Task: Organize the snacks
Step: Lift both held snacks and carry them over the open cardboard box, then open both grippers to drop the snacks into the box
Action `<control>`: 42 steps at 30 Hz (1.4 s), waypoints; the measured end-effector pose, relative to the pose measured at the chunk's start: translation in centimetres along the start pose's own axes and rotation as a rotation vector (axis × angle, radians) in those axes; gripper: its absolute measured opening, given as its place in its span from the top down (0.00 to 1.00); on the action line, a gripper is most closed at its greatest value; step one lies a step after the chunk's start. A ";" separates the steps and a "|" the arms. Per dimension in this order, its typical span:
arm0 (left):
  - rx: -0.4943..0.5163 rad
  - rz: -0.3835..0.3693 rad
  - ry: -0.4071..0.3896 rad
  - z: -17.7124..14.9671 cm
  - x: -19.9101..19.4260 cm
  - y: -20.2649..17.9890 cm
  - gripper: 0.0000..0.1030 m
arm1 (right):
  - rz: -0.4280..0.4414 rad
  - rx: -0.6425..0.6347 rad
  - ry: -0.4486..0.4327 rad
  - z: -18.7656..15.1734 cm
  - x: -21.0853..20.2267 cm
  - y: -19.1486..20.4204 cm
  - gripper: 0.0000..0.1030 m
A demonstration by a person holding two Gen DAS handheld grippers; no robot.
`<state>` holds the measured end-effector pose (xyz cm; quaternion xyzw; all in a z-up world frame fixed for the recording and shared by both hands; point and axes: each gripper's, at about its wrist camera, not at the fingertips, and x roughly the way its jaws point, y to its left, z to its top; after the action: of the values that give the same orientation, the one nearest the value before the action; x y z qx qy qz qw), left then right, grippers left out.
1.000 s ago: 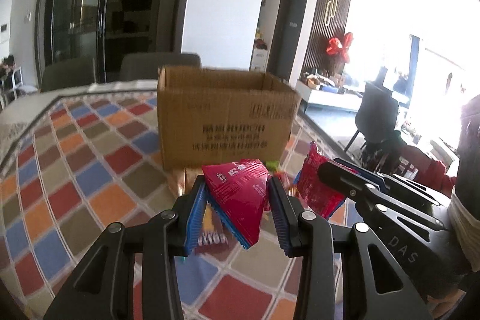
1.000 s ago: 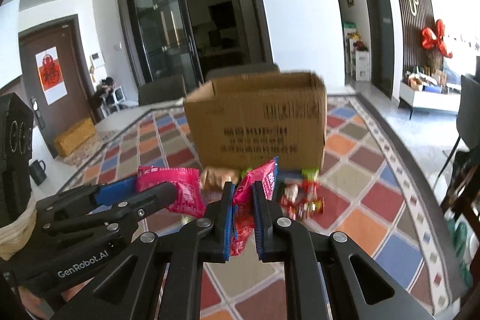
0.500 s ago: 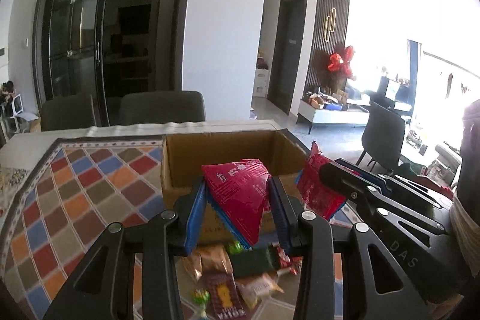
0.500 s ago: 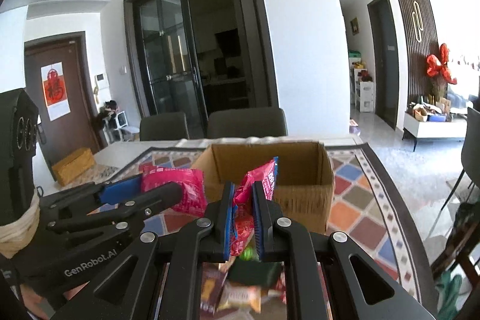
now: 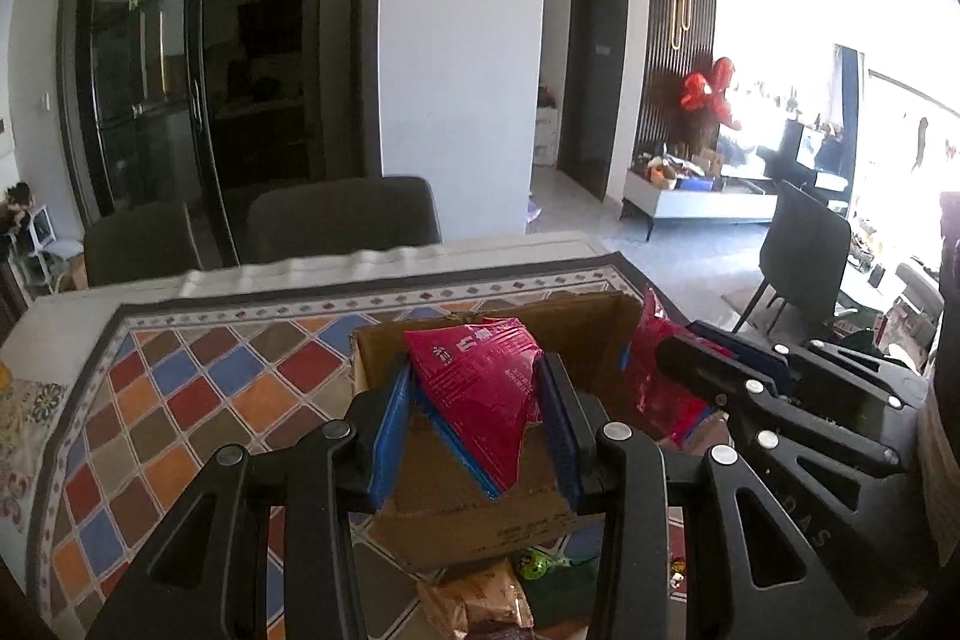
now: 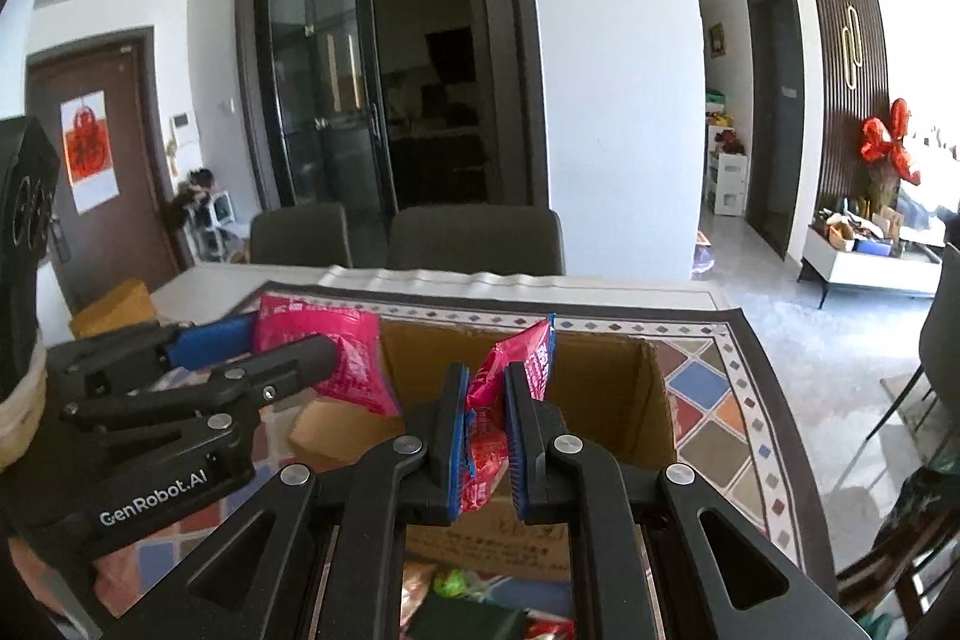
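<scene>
Left gripper fingers pinch a pink foil snack packet; right gripper fingers pinch a red crinkled snack packet; both over open brown cardboard box.

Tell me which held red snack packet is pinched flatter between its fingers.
The crumpled red snack packet in the right gripper; its fingers nearly meet.

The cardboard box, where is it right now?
The cardboard box sits open on the patterned tablecloth, straight ahead in both wrist views, right behind the red snack packets that the two grippers hold.
</scene>
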<state>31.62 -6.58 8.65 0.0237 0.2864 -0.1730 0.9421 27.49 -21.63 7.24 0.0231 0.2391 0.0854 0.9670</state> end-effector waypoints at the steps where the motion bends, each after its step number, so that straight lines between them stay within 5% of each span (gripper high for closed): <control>1: -0.008 -0.011 0.016 0.2 0.6 0.3 0.60 | 0.000 0.000 0.013 0.0 0.6 -0.2 0.88; 7: -0.021 -0.027 0.079 1.1 3.5 0.5 0.59 | 0.012 0.037 0.074 0.4 3.4 -1.3 0.87; 12: -0.018 0.017 0.082 1.4 4.0 0.7 0.43 | -0.019 0.062 0.106 0.2 4.9 -2.2 0.86; 14: -0.016 0.032 0.075 1.2 3.5 0.7 0.37 | -0.048 0.074 0.115 0.1 5.0 -2.5 0.69; 26: 0.012 0.103 -0.008 -1.5 -2.8 0.5 0.30 | -0.073 0.067 0.058 -1.5 0.6 -1.3 0.44; 42: 0.010 0.171 -0.054 -7.8 -10.1 1.5 0.24 | -0.032 0.048 -0.001 -5.2 -5.0 2.9 0.34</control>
<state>20.20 -0.91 7.61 0.0482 0.2570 -0.0941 0.9606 20.29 -19.65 5.20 0.0424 0.2412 0.0640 0.9674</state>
